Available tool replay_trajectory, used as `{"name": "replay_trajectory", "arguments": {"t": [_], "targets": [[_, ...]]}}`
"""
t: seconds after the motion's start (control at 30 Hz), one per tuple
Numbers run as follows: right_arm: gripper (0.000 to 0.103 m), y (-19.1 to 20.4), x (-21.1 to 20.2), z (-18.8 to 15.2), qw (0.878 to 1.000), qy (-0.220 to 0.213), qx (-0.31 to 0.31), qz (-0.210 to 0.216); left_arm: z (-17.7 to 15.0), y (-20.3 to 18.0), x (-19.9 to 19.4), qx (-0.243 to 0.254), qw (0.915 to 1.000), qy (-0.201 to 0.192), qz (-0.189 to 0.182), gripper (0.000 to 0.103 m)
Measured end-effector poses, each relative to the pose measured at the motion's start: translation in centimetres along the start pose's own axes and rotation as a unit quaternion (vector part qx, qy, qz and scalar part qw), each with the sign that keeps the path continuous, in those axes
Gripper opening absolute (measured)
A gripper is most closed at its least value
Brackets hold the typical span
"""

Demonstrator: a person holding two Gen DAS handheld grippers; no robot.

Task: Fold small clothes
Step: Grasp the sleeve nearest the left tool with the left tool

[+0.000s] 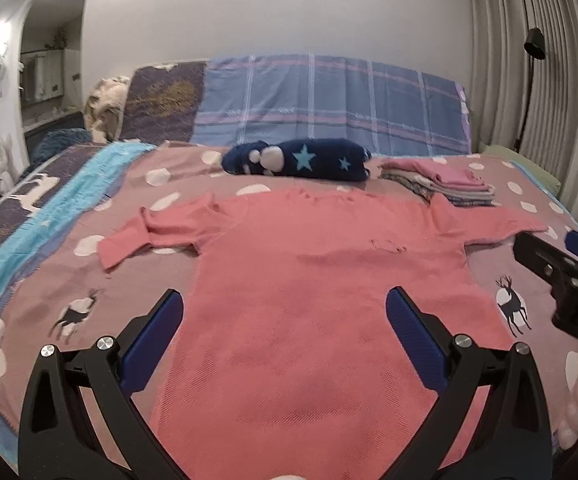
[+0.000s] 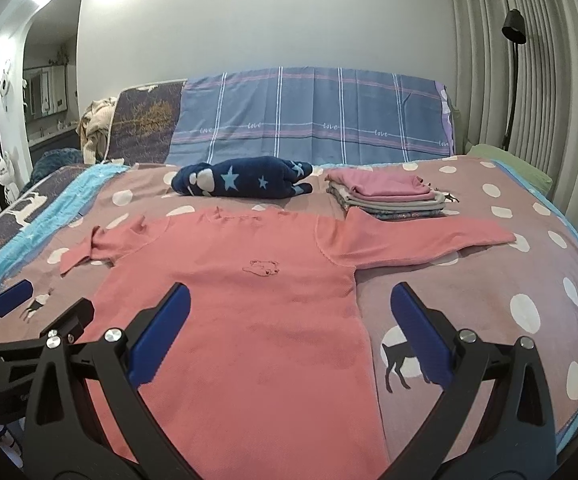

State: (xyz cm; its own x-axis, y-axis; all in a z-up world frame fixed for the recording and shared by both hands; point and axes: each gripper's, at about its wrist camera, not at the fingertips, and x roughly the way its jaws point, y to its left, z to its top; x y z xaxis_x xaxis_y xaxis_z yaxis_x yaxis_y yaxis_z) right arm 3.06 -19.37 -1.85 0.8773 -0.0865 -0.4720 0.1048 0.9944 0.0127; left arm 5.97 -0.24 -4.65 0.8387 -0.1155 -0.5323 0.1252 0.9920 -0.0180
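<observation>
dim warm room | ceiling glare top-left | fisheye bend, dark corners | slightly soft

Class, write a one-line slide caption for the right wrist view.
Open right tongs hover over a pink long-sleeved top spread flat on the bed, folded clothes stack behind.

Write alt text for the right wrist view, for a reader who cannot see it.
A pink long-sleeved top lies spread flat on a dotted bedspread, with the open right claw hovering over its lower right edge. Behind it sit a navy star-patterned bundle and a stack of folded clothes. The left claw shows at the left edge.
</observation>
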Motion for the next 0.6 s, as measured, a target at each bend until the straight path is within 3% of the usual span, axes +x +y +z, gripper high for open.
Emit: {"name": "replay_trajectory", "arguments": {"t": [0.13, 0.33, 0.5, 0.57, 0.6], "targets": [[0.101, 0.5, 2.7, 0.2, 1.0, 0.019, -0.011, -0.006, 0.2, 0.3, 1.9, 0.014, 0.9996, 0.017, -0.02, 0.1], [0.101, 1.6, 6.4, 0.5, 0.998, 0.041, -0.053, -0.022, 0.6, 1.9, 4.4, 0.019, 0.9996, 0.02, -0.005, 0.1], [0.101, 2.3, 9.2, 0.9, 0.994, 0.055, -0.089, -0.027, 1.1, 5.9, 6.1, 0.01, 0.9984, 0.03, 0.046, 0.099], [0.101, 2.3, 10.1, 1.0, 0.993, 0.062, -0.1, -0.027, 1.2, 9.0, 6.9, 0.007, 0.9949, 0.038, 0.093, 0.093], [0.101, 2.3, 10.6, 1.0, 0.992, 0.066, -0.106, -0.026, 1.3, 10.2, 7.2, 0.004, 0.9931, 0.043, 0.109, 0.085]]}}
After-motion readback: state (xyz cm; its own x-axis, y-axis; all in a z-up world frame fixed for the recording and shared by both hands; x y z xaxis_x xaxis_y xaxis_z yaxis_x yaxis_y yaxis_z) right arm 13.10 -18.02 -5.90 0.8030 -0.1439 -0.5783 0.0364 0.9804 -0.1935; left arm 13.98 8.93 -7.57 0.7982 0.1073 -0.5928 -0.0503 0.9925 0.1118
